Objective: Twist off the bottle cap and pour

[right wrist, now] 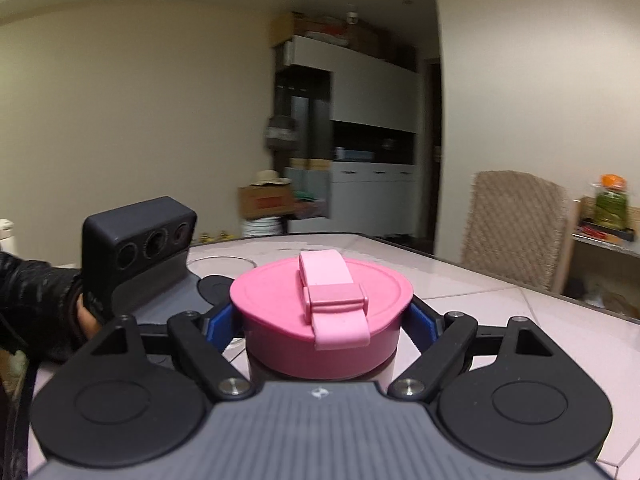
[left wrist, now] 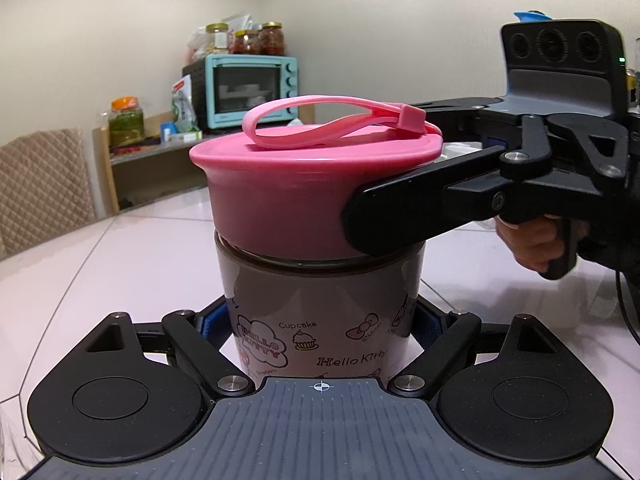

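A Hello Kitty bottle (left wrist: 320, 312) stands upright on the pale tiled table (left wrist: 120, 264). Its wide pink cap (left wrist: 304, 196) with a pink strap handle (left wrist: 320, 120) sits on top. My left gripper (left wrist: 320, 328) is shut on the bottle's body, low down, blue pads against both sides. My right gripper (right wrist: 322, 320) is shut on the pink cap (right wrist: 320, 320), seen from above with the strap (right wrist: 332, 300) toward the camera. In the left wrist view the right gripper's fingers (left wrist: 384, 216) reach in from the right and clamp the cap.
A teal toaster oven (left wrist: 252, 88) with jars on top stands on a shelf behind. A quilted chair (left wrist: 44, 184) stands at the table's left edge; it also shows in the right wrist view (right wrist: 516, 228). A round mark (right wrist: 224, 262) lies on the table beyond the bottle.
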A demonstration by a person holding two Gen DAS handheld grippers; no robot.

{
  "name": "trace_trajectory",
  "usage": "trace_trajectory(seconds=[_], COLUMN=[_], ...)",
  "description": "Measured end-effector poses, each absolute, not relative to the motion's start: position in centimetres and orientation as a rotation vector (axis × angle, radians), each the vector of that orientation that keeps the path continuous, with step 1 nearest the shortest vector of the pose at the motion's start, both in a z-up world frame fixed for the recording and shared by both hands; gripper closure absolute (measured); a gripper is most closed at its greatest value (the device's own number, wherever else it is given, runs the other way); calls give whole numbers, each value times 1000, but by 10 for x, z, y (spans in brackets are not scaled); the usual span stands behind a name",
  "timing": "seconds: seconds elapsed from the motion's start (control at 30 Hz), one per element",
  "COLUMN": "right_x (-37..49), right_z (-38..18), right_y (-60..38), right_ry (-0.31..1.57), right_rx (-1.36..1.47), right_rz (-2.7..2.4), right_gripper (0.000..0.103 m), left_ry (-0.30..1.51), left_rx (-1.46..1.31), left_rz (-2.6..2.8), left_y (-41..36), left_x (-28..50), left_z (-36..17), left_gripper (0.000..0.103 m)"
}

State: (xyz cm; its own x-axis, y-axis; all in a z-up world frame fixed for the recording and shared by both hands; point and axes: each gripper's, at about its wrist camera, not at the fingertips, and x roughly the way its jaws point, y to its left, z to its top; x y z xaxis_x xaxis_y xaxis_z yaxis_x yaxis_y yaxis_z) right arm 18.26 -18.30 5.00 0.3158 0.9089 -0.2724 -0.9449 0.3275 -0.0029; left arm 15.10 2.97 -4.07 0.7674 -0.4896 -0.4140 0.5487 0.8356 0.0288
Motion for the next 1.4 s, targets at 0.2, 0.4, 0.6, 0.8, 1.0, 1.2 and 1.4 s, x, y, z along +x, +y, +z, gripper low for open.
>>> trace_trajectory(seconds=[0.2,0.4,0.6,0.8,1.0,1.2,1.4], right_x=[149,115,101,103,103,108,120], right_z=[58,60,51,47,43,41,43], right_y=[-175,-164,-143,-132,-125,-126,-139], right_ry=[255,251,246,239,240,244,241], right_rx=[-182,-154,-122,-95,-104,-82,-119], right_rz=[1039,840,727,657,623,626,738], right_gripper=[7,7,7,8,14,18,18], left_ry=[407,407,407,407,407,407,407], left_rx=[151,151,152,152,152,152,152], left_rz=[-566,-566,-565,-565,-565,-565,-565], left_y=[31,31,31,31,30,29,28], left_x=[151,152,152,152,151,151,151], left_z=[-41,-41,-41,-42,-42,-42,-42], left_gripper=[12,12,12,12,12,12,12])
